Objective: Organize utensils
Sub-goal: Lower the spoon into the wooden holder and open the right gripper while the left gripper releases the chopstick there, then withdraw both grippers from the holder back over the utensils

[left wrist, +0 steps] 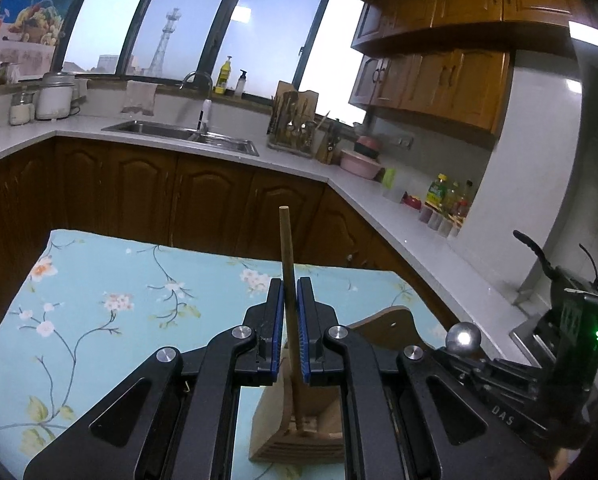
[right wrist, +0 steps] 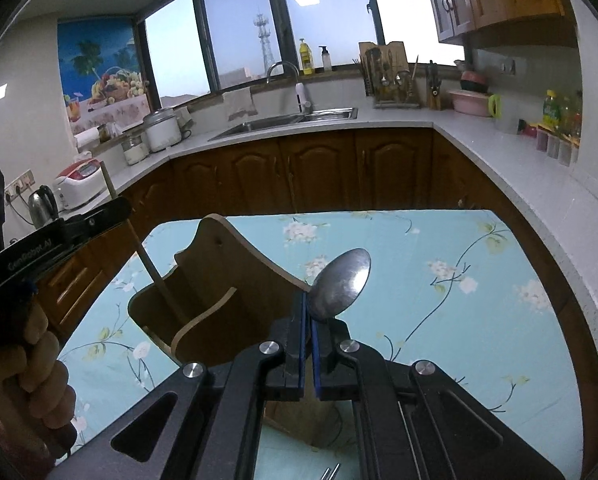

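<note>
Directly under the left tongs [left wrist: 288, 308], clamped on a thin, near-upright wooden chopstick [left wrist: 286, 248], stands the curved wooden utensil holder [right wrist: 235, 280] on the floral blue tabletop [right wrist: 459, 320]; the stick's lower end already sits inside it. The right tongs [right wrist: 307, 312], beside the holder, pinch a steel spoon [right wrist: 343, 282], bowl up.

Holder [right wrist: 235, 300] on table [right wrist: 479, 320] — chopstick [right wrist: 159, 280] apparently inside.

Spoon [right wrist: 341, 283] handle hidden behind tongs [right wrist: 307, 312]
</note>
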Action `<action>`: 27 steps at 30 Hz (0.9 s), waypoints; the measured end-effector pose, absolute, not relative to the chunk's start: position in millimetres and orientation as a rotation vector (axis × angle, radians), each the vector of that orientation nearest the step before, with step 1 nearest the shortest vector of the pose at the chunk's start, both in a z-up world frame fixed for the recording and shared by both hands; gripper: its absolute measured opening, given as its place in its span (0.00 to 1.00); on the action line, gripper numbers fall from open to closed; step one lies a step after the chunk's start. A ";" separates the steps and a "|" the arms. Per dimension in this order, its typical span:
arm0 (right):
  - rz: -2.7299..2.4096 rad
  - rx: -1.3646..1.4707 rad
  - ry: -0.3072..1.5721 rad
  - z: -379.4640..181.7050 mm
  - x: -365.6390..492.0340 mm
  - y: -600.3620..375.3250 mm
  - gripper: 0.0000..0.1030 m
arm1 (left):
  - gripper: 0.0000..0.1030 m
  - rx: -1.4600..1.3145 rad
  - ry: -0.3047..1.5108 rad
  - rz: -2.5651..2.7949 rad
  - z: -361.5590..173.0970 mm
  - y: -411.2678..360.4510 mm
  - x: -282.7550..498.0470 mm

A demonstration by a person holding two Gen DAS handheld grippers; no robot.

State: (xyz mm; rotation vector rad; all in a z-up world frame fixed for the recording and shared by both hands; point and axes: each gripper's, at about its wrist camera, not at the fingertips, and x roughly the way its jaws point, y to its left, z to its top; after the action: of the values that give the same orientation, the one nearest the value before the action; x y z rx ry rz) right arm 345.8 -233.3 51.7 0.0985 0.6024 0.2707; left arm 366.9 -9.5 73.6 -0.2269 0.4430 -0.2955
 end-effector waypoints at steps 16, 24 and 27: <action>0.269 0.129 0.603 60.8 337.7 -240.7 0.17 | 0.37 -0.215 0.490 -0.276 77.9 -6.9 355.0; 0.268 0.188 0.590 65.2 315.6 -254.8 0.42 | 0.71 -0.245 0.488 -0.240 84.5 13.1 322.1; 0.265 0.216 0.573 67.2 298.6 -262.0 0.56 | 0.77 -0.261 0.479 -0.219 86.1 24.6 304.8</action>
State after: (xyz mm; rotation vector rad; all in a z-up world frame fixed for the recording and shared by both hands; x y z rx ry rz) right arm 298.6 -262.0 67.2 0.2162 0.5728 0.2655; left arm 304.8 24.6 86.1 -0.2613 0.4788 -0.2191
